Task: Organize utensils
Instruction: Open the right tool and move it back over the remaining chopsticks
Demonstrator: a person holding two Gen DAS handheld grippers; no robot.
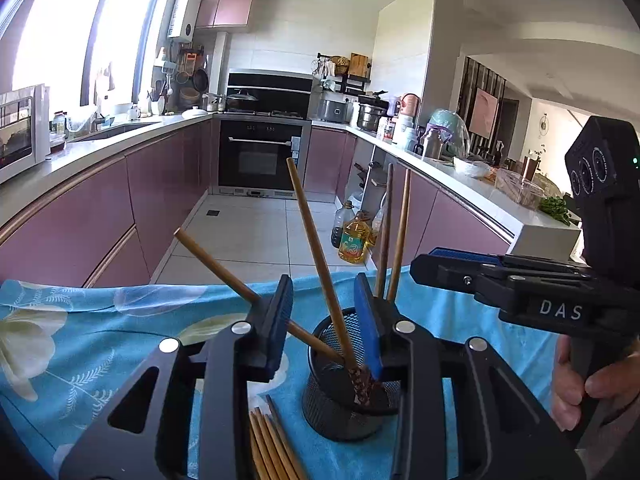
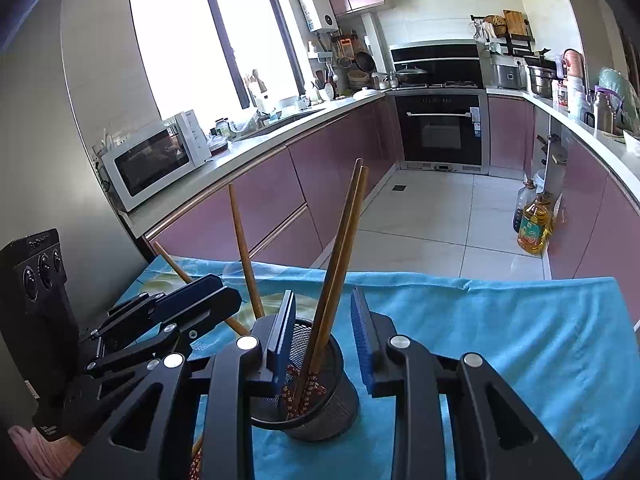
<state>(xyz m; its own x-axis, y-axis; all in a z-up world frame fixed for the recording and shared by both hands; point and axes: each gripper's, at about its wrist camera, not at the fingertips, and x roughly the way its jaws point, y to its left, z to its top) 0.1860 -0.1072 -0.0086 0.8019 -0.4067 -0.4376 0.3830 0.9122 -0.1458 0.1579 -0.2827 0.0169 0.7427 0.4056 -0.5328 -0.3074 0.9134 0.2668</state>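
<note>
four chopsticks stand in the mesh cup on the blue cloth; left hand-held gripper and right hand-held gripper part-open, pads pressing nothing. loose chopsticks beside the cup remain.

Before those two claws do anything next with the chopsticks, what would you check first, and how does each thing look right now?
1. Mesh cup upright on the blue cloth: ok.
2. Four chopsticks standing in the cup: ok.
3. Left gripper let go of its chopstick: ok, pads apart.
4. Right gripper let go of its pair: ok.
5. Loose chopsticks still waiting on the cloth: not ok.
6. How many are left: cannot tell.
</note>
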